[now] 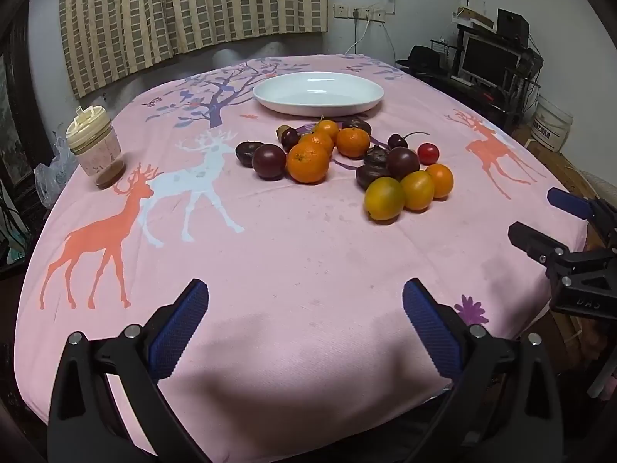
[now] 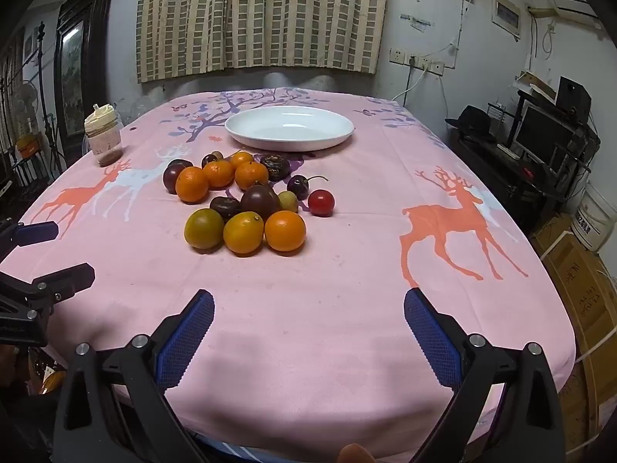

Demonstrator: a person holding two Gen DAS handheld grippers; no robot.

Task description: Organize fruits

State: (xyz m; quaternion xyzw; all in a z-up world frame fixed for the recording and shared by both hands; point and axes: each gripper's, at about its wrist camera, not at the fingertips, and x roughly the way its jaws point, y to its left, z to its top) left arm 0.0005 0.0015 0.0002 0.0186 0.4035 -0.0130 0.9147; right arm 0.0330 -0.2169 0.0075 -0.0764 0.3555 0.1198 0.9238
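1. Left wrist view: the left gripper [image 1: 304, 322] hovers low over the near edge of the pink deer tablecloth [image 1: 293, 262], jaws spread wide and holding nothing.
2. The fruit pile [image 1: 347, 158] sits mid-table, just in front of one white plate [image 1: 318, 92], which has nothing in it. I count four round oranges [image 1: 307, 162] bunched together, three yellow-orange fruits [image 1: 385, 197] at the near right, one small red tomato [image 1: 428, 153], and several dark purple fruits [image 1: 268, 161] too tangled to number.
3. One lidded cup [image 1: 95, 146] stands well apart on the left. The right gripper [image 1: 555, 216] pokes in from the right edge, jaws parted.
4. Right wrist view: the right gripper [image 2: 308, 322] hovers near the table's front, jaws wide and holding nothing, the cloth between it and the three yellow-orange fruits [image 2: 243, 231] bare.
5. The plate [image 2: 289, 128] lies beyond the pile; the cup [image 2: 104, 135] is far left, and the left gripper [image 2: 54, 249] shows at the left edge.
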